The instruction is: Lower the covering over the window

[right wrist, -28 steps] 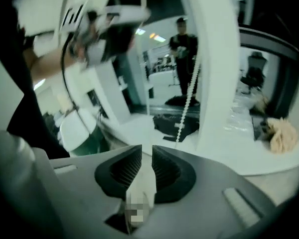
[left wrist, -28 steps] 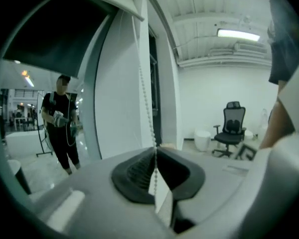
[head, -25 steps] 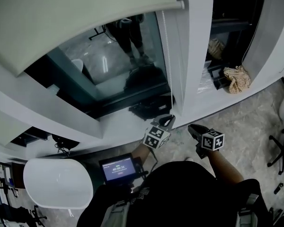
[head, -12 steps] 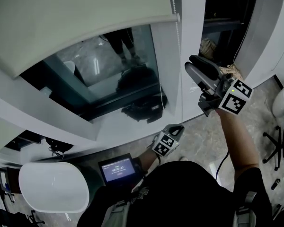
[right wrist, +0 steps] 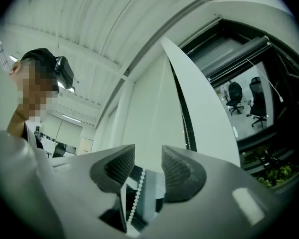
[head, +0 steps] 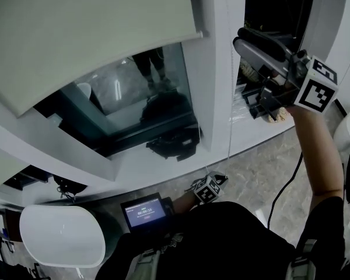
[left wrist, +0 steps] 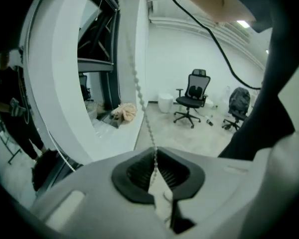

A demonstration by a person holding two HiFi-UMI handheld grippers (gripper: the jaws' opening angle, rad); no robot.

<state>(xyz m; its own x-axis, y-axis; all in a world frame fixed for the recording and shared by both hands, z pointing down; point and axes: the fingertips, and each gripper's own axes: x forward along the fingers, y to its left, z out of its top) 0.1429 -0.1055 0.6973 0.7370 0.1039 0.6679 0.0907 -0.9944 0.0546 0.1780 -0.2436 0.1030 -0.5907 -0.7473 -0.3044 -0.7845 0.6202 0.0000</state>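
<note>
Risk, missed grab: right gripper (right wrist: 148, 166) shuts off-line and the bead chain (right wrist: 137, 193) slides out of the gap, so it closes on air.
Risk, slack: left gripper (left wrist: 154, 166) lets go before the right one bites. The chain goes loose and the pull is lost.
Risk, wrong strand: pulling the other side of the loop would raise the blind (head: 87, 34).
Risk, jerk: a hard yank could skip beads at the roller.
Left gripper: clamped on the chain, low by the person's waist.
Right gripper: up high beside the frame (head: 219, 69). Jaws have just been opening and are now wide.
Chain vs right gripper: hangs in the gap, close to one pad, neither pressing it.
Blind: part-way down, window (head: 146, 92) glass below it uncovered.
</note>
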